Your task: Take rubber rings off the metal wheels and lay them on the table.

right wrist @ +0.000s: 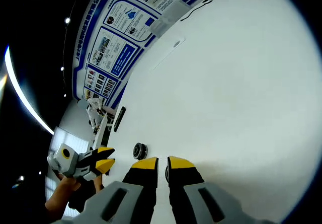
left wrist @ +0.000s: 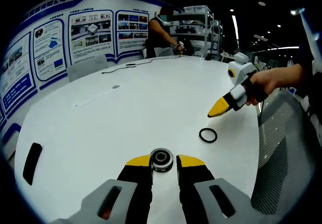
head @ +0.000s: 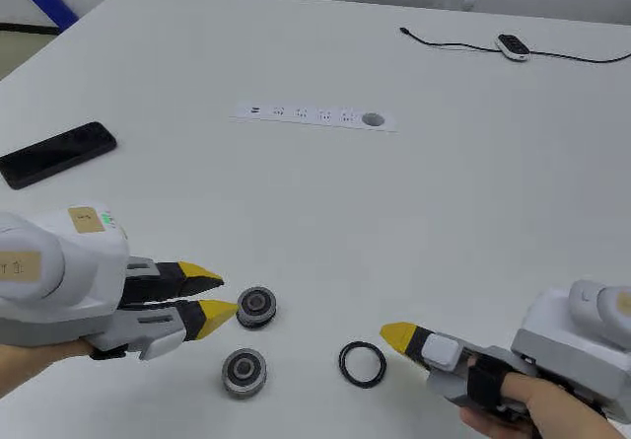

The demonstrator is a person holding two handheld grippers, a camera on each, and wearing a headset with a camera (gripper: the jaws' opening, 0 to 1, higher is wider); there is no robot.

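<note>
Two tan paper stickers on the left gripper [head: 225, 296], but the writing's too small to read, same with the blue-bordered wall posters [left wrist: 90, 35]. Its yellow-tipped jaws stand a little apart, holding nothing, with one metal wheel [head: 256, 307] just off the tips. That wheel is round, with a black band around the rim. A second wheel [head: 244, 372] sits nearby. One thin black rubber ring [head: 362, 363] lies flat on the smooth white table [head: 394, 212], near the right gripper [head: 399, 337], whose jaws show a thin slit and are empty. There's also a glossy black phone [head: 54, 153] and a flush white socket strip [head: 315, 116].
</note>
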